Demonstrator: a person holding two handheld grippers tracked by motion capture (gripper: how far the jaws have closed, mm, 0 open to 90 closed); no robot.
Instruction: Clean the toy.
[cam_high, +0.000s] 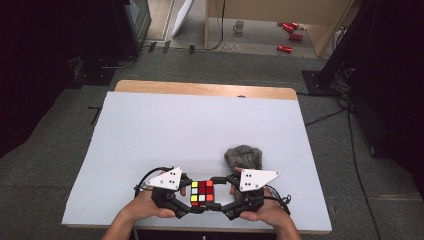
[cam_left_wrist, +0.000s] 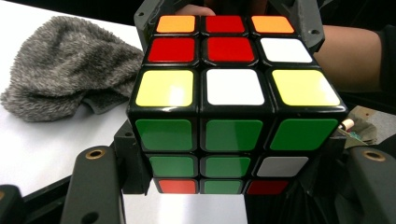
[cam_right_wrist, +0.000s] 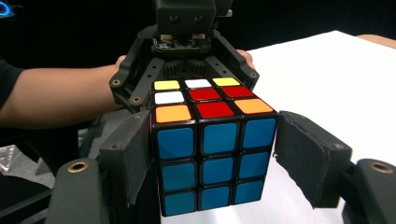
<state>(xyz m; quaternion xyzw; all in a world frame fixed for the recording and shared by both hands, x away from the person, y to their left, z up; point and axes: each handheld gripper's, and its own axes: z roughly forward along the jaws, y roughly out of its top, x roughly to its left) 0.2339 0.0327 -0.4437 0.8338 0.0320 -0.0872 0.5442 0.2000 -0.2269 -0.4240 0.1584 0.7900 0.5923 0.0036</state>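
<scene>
- Rubik's cube (cam_right_wrist: 212, 154) sits nearest the lens in the right gripper view, blue face toward that camera, its top a mix of orange, red, white and yellow.
- Right gripper (cam_right_wrist: 212, 158) has its padded jaws at the cube's two sides — the left pad touches, the right pad stands slightly off, so I cannot tell whether it grips.
- Left gripper (cam_left_wrist: 224, 154) meets the cube from the opposite end, green face toward its camera; its jaws flank the cube closely, grip unclear.
- Cube is held between both grippers just above the white table (cam_high: 200, 130) near its front edge.
- Grey fuzzy cloth (cam_high: 243, 156) lies just beyond the right gripper — apart from the cube.
</scene>
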